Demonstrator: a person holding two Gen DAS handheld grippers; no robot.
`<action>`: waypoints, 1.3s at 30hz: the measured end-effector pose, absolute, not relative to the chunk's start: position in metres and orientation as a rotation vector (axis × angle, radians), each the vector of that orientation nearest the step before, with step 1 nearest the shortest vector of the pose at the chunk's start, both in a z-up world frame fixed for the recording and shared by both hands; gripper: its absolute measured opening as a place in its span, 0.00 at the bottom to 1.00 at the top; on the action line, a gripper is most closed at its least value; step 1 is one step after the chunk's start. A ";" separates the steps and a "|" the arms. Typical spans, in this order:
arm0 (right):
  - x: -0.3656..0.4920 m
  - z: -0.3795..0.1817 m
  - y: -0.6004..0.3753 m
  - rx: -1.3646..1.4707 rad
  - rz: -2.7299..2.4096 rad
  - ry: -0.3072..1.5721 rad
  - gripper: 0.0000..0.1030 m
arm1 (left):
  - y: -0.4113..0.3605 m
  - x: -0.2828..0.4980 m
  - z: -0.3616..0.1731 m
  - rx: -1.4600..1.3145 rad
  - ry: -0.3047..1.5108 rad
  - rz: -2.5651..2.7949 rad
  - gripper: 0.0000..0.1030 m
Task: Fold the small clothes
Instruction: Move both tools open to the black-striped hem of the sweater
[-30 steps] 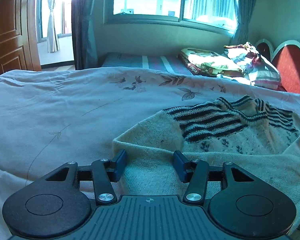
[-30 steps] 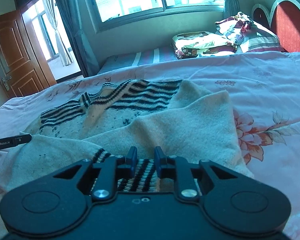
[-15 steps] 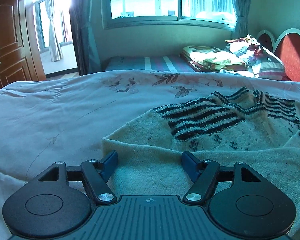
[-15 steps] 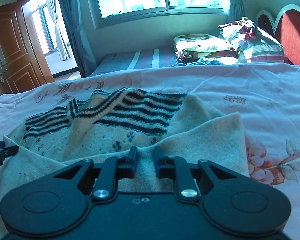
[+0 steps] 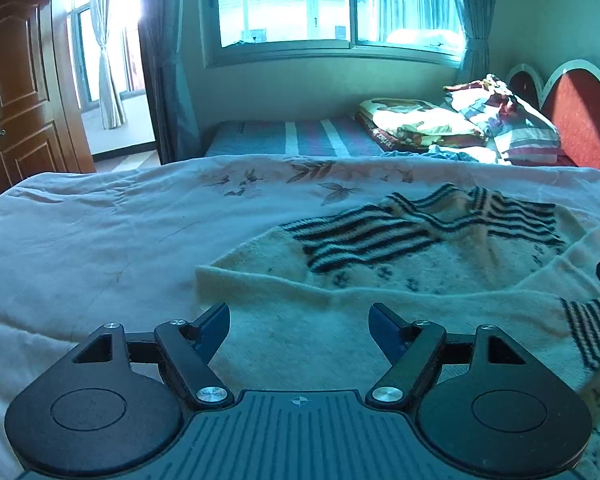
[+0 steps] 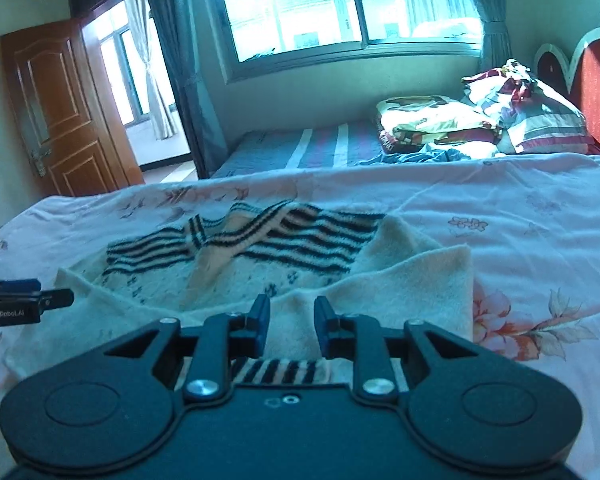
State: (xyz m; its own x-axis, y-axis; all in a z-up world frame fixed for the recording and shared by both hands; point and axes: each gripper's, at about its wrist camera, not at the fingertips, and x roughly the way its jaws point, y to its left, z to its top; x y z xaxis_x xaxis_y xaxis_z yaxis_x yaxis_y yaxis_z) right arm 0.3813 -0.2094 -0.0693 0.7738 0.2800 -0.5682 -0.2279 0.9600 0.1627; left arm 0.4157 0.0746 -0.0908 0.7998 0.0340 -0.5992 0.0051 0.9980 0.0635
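Your sweater lies mid-bed, soft, light, floppy knit, so pinch a doubled hem edge; left gripper is wide open, empty, right gripper part-open, holding nothing.

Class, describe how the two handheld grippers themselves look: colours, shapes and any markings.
Both the left gripper and the right gripper are black, with two round disc-shaped lobes, silver pivot screws and blue fingers. The left body is ribbed with a small crosshair mark; seen from the side it reads "GenRobot.AI".
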 end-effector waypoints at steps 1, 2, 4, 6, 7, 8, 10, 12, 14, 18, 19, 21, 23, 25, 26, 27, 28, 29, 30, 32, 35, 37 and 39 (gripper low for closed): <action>0.376 -0.072 -0.208 0.064 0.287 0.635 0.26 | 0.069 0.408 -0.092 0.056 0.645 0.000 0.74; 0.371 -0.074 -0.205 0.037 0.295 0.644 0.26 | 0.063 0.400 -0.094 0.050 0.652 -0.002 0.74; 0.362 -0.078 -0.201 0.009 0.313 0.648 0.27 | 0.056 0.389 -0.101 0.041 0.665 -0.001 0.74; 0.353 -0.083 -0.196 -0.032 0.342 0.643 0.33 | 0.049 0.380 -0.109 0.041 0.684 0.012 0.74; 0.352 -0.086 -0.194 -0.061 0.341 0.644 0.34 | 0.047 0.376 -0.111 0.058 0.680 0.017 0.74; 0.350 -0.090 -0.193 -0.091 0.335 0.637 0.34 | 0.044 0.374 -0.113 0.074 0.675 0.023 0.74; 0.348 -0.090 -0.195 -0.101 0.335 0.628 0.33 | 0.047 0.372 -0.113 0.060 0.684 0.030 0.76; 0.346 -0.089 -0.199 -0.110 0.328 0.628 0.33 | 0.050 0.371 -0.114 0.051 0.688 0.040 0.82; 0.343 -0.090 -0.210 -0.086 0.305 0.645 0.33 | 0.054 0.371 -0.116 0.035 0.689 0.046 0.84; 0.335 -0.078 -0.237 0.019 0.295 0.620 0.29 | 0.051 0.373 -0.111 0.043 0.700 0.070 0.86; 0.332 -0.072 -0.245 0.048 0.279 0.596 0.25 | 0.050 0.371 -0.109 0.041 0.701 0.072 0.86; 0.337 -0.073 -0.259 0.076 0.213 0.611 0.23 | 0.047 0.370 -0.112 0.060 0.706 0.068 0.86; 0.353 -0.090 -0.265 0.079 0.180 0.701 0.18 | 0.047 0.370 -0.116 0.053 0.695 0.069 0.87; 0.350 -0.095 -0.265 0.075 0.178 0.668 0.15 | 0.048 0.374 -0.118 0.043 0.691 0.075 0.94; 0.349 -0.094 -0.262 0.060 0.170 0.669 0.15 | 0.049 0.376 -0.119 0.044 0.691 0.076 0.96; 0.348 -0.093 -0.261 0.056 0.168 0.672 0.15 | 0.050 0.377 -0.119 0.040 0.692 0.074 0.97; 0.348 -0.091 -0.262 0.069 0.171 0.680 0.17 | 0.052 0.377 -0.118 0.036 0.696 0.067 0.97; 0.345 -0.085 -0.265 0.102 0.174 0.691 0.17 | 0.053 0.375 -0.114 0.038 0.708 0.064 0.97; 0.339 -0.079 -0.270 0.141 0.185 0.688 0.24 | 0.053 0.371 -0.110 0.046 0.715 0.062 0.97; 0.315 -0.065 -0.278 0.185 0.199 0.659 0.42 | 0.054 0.346 -0.096 0.073 0.697 0.038 0.98; 0.274 -0.053 -0.289 0.224 0.224 0.683 0.49 | 0.055 0.299 -0.087 0.141 0.694 0.021 0.98; 0.246 -0.052 -0.297 0.251 0.230 0.716 0.49 | 0.057 0.268 -0.088 0.192 0.719 0.026 0.98; 0.219 -0.054 -0.302 0.268 0.229 0.745 0.49 | 0.063 0.245 -0.088 0.176 0.764 0.031 0.98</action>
State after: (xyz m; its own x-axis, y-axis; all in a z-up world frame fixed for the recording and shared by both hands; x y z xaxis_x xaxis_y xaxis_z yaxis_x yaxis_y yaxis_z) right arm 0.2191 -0.3020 -0.0536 0.7132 0.2986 -0.6342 -0.1101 0.9412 0.3194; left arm 0.2449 0.0632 -0.0880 0.7226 0.0918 -0.6852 0.0355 0.9849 0.1694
